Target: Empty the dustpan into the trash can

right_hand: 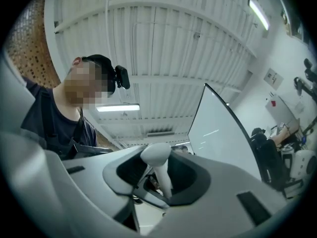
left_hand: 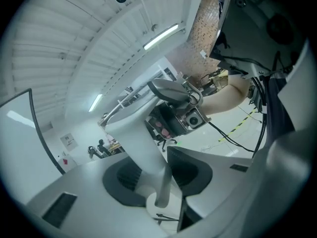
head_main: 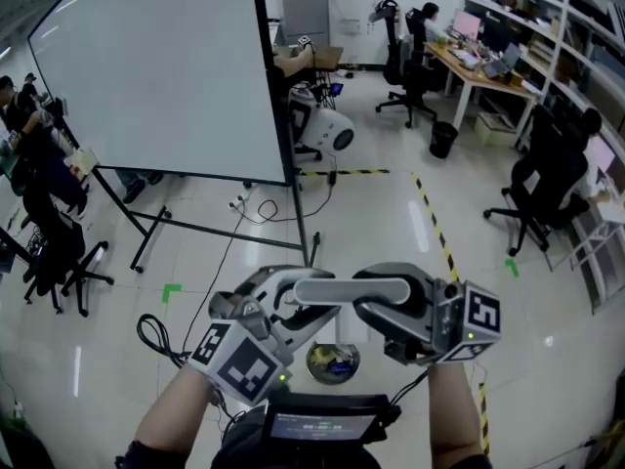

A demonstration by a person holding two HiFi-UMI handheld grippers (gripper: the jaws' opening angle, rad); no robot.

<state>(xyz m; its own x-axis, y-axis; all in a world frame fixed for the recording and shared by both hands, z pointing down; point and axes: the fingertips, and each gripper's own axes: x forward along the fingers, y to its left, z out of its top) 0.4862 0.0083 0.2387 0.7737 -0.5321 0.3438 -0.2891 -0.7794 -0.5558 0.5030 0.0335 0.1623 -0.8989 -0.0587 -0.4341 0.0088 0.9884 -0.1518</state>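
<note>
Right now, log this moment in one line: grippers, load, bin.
left gripper: shut on white handle | right gripper: shut on handle's rounded end | trash can: on floor under handle, litter inside

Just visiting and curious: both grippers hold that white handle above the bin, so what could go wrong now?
The trash can looks small beneath the white handle, so rubbish might miss it and land on the floor. The right gripper seems to grip only the handle's rounded end, which could slip free.

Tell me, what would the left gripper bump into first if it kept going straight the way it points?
Most likely the right gripper, facing the left gripper from the far end of the white handle both hold. Depth is hard to judge.
</note>
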